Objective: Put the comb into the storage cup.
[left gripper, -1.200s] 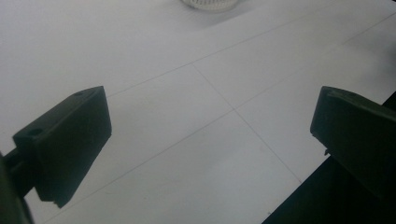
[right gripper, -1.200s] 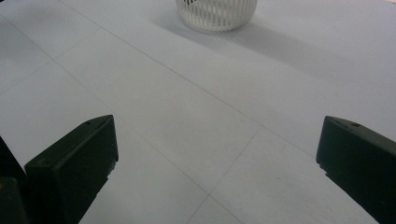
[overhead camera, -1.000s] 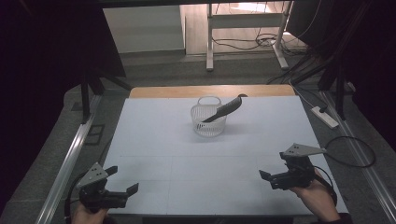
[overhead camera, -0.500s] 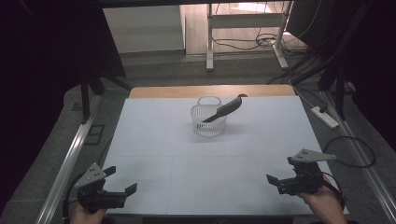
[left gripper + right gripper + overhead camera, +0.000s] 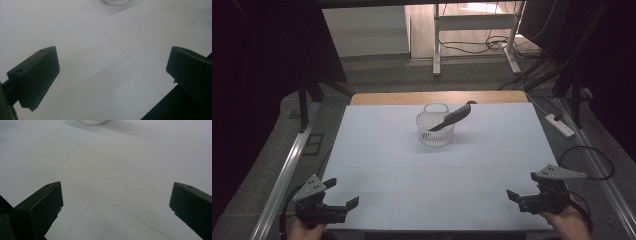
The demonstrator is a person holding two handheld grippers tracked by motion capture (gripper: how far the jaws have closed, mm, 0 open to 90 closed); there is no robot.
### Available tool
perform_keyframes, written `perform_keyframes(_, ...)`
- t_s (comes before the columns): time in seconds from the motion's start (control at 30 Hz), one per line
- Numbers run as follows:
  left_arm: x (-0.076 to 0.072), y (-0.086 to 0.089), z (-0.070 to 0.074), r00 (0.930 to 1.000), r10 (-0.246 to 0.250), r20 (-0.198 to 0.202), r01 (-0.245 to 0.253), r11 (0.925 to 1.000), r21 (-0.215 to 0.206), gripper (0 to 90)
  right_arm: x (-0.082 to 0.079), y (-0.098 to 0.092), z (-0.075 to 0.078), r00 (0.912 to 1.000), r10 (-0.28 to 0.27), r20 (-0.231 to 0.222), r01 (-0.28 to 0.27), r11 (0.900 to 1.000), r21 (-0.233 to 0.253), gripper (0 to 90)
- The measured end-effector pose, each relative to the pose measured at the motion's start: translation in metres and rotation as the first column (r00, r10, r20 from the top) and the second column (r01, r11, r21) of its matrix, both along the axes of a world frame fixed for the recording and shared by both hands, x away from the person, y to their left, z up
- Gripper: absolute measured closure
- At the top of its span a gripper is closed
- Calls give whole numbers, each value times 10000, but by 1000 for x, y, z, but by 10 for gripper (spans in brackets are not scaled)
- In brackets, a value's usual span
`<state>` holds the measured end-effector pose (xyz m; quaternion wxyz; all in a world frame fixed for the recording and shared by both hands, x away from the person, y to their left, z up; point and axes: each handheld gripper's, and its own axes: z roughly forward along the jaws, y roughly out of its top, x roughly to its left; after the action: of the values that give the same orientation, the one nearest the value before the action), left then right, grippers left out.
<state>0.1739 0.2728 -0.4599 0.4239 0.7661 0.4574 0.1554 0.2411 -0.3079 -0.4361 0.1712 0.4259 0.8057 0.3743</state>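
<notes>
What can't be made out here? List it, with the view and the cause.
- Dark utensil in the white basket, high view: its lower end is hidden by the basket wall, and it is too small to identify.
- Basket, left gripper view: cut off by the top edge.
- Basket, right gripper view: likewise cut off at the top.

**No readable text**

No legible words, labels, brands, numbers or signs anywhere. White table sheet (image 5: 412,150) blank, only thin seam lines. White basket (image 5: 435,131) and dark utensil (image 5: 452,118) in it: no markings readable. Left gripper (image 5: 343,194) and right gripper (image 5: 511,196): black jaws plain in both gripper views, grey top plates without lettering that can be made out. Power strip (image 5: 560,125) on the floor too small to tell any print.
</notes>
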Motion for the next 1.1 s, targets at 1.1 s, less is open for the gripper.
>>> perform_keyframes(1.1,1,1,-1,9996,-291,3,291,9994,-162,0,-21,-32,-5,9912,-1280,-328,1256,9897,-683,0)
